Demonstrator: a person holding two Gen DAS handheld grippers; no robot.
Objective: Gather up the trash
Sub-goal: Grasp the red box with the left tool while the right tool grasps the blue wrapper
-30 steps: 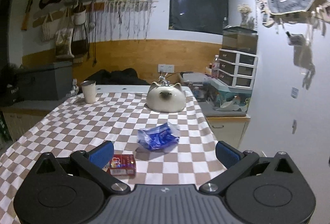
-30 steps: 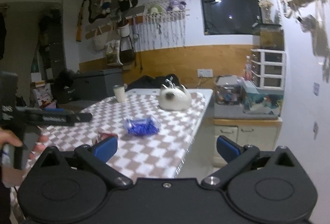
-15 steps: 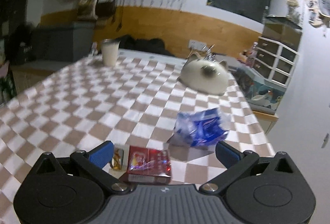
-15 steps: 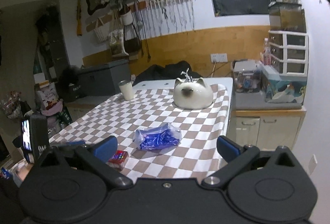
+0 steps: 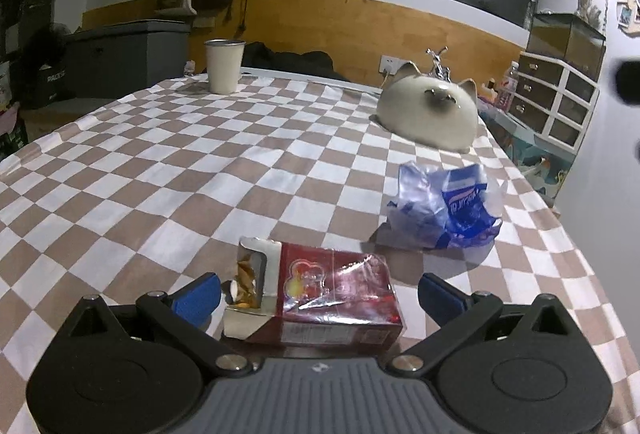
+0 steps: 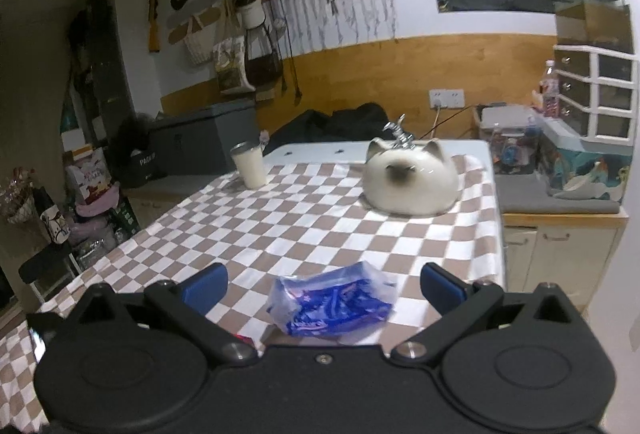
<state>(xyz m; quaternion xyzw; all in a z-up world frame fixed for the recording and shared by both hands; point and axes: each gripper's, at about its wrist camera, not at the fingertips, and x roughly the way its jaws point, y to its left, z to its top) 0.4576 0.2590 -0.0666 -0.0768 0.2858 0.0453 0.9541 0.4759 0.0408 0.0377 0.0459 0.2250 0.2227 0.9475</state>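
Observation:
A red cigarette pack (image 5: 324, 294) with its lid flipped open lies on the checkered tablecloth (image 5: 200, 162), between the blue pads of my left gripper (image 5: 320, 296), which is open around it. A crumpled blue plastic wrapper (image 5: 448, 210) lies just beyond, to the right. In the right wrist view that same blue wrapper (image 6: 332, 304) sits between the spread fingers of my right gripper (image 6: 324, 284), which is open. A sliver of the red pack (image 6: 244, 339) peeks out by the left finger.
A white cat-shaped ceramic bowl (image 6: 408, 182) and a pale cup (image 6: 250, 168) stand at the table's far end. The table's right edge (image 6: 498, 234) drops to a low cabinet (image 6: 560, 246) with white drawers (image 6: 592, 90) behind.
Both grippers have moved forward and down over the table. The left one has closed in on the red pack, the right one on the blue wrapper. Both remain open.

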